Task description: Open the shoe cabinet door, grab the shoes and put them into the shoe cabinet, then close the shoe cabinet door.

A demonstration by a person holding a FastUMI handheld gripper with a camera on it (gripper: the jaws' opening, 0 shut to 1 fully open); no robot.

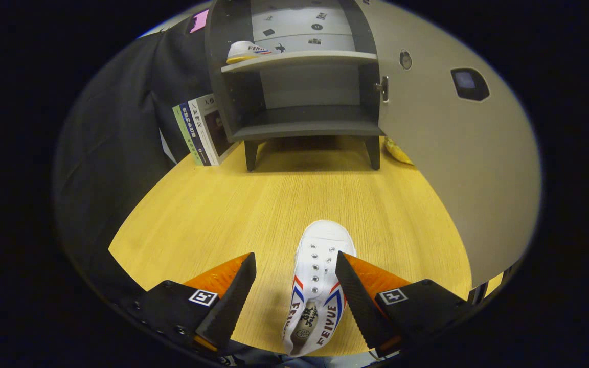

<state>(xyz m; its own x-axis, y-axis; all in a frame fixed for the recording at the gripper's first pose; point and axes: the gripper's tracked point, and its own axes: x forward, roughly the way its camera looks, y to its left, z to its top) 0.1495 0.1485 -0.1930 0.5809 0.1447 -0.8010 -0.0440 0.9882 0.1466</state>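
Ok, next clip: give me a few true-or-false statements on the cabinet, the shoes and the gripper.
1. The cabinet door is closed. False: it stands open.
2. One shoe on the upper shelf is already in the cabinet. True.
3. The gripper is shut on the shoe on the table. False: its fingers are open, the shoe between them close to the right finger.
4. Books lean beside the cabinet. True.
5. The lower shelf holds a shoe. False: nothing is on it.

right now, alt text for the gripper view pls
The hand-held gripper is open around a white shoe on a wooden table. Beyond stands an open cabinet with another shoe on its upper shelf.
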